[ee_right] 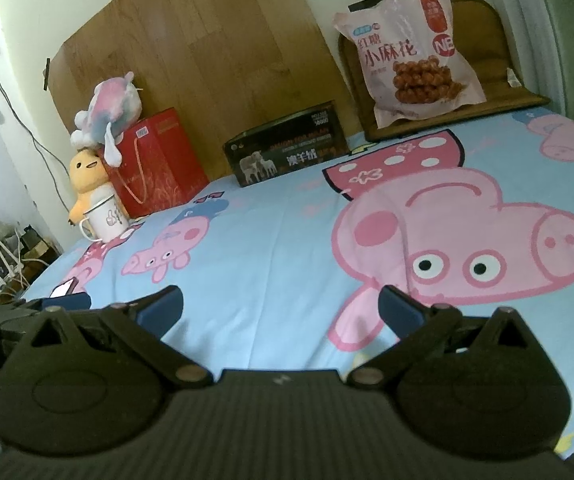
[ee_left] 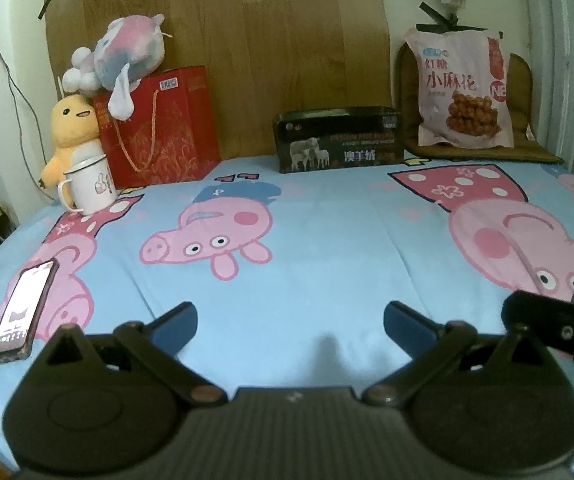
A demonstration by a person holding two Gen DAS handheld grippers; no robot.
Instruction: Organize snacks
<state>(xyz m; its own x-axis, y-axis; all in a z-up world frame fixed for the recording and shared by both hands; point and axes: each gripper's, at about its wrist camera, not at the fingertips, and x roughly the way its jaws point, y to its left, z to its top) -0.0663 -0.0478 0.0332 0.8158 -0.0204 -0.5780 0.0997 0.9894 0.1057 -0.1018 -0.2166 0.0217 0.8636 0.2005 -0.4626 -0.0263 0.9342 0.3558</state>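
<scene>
A pink snack bag printed with fried dough twists leans upright on a brown cushion at the far right; it also shows in the right wrist view. A black open-top box with sheep pictures stands at the back middle. A red gift bag stands at the back left. My left gripper is open and empty over the blue pig-print sheet. My right gripper is open and empty, low over the sheet.
Plush toys sit on and beside the red bag, with a white enamel mug in front. A phone lies at the near left. A wooden board backs the bed. Cables hang at the left wall.
</scene>
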